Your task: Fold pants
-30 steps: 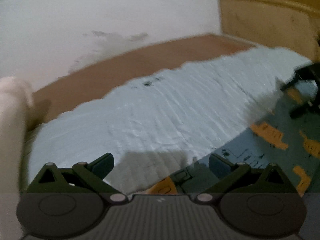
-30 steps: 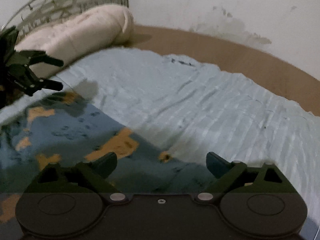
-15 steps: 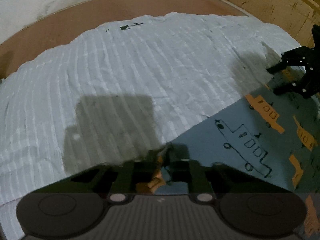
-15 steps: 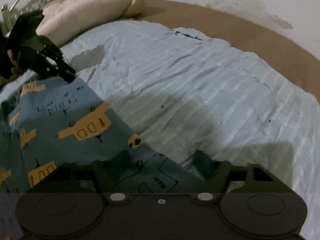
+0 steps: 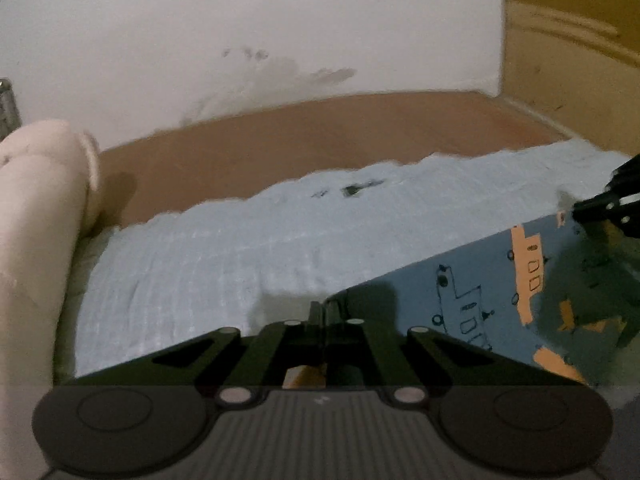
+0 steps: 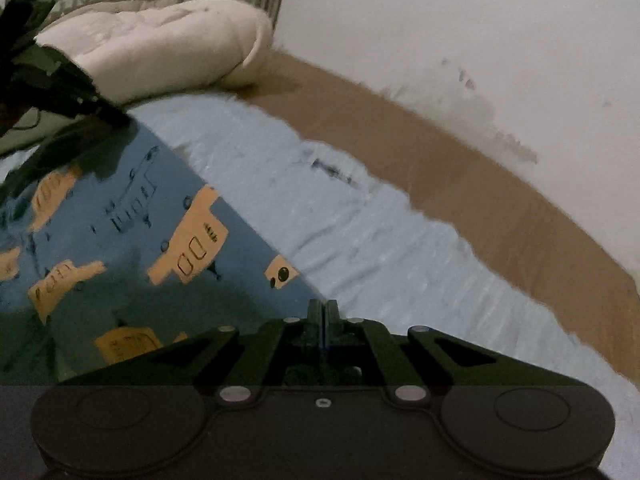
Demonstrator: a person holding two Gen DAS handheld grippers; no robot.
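Blue vehicle-print pants (image 6: 120,240) lay on the pale blue bedspread (image 5: 240,248); left gripper (image 5: 321,312) and right gripper (image 6: 322,308) fingers clamped on pants' edge.

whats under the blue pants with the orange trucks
The pants lie on a pale blue ribbed blanket, which shows along their far edge, with a brown sheet beyond it. What is directly beneath the fabric is covered and cannot be seen.
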